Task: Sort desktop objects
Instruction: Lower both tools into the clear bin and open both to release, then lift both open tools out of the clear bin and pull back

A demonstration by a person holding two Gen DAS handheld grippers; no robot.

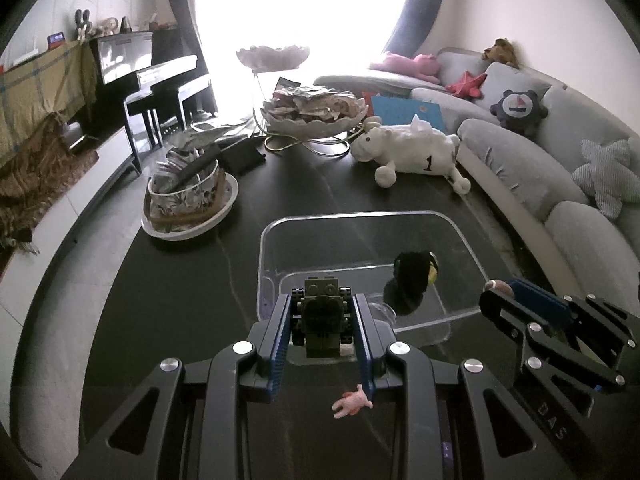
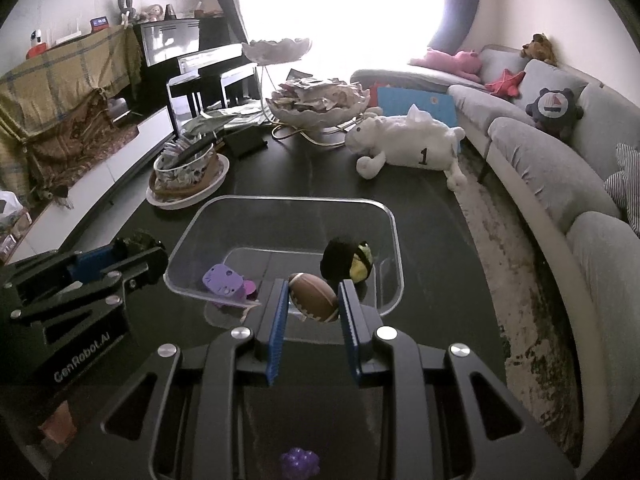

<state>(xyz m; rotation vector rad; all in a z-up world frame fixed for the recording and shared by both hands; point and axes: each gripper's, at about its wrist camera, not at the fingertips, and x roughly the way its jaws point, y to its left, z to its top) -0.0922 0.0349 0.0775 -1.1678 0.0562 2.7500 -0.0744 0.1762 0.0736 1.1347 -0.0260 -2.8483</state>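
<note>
Grippers clamped loads: left gripper (image 1: 322, 320) held brick robot (image 1: 321, 322), right gripper (image 2: 313, 298) a toy football (image 2: 313, 297). Best release w/ each well inside clear bin (image 2: 394, 216).

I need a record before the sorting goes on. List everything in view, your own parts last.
clear bin: one, transparent, middle of the dark table
black and yellow plush: one, inside the bin
purple toy: one, inside the bin
pink figure: one, on the table below the left claw
purple bumpy ball: one, on the table below the right claw
white plush sheep: one, far side of the table
tiered dish: one, white, holds wrappers
grey sofa: one, right of the table
brick robot: one, olive, in the left claw
toy football: one, brown, in the right claw
</note>
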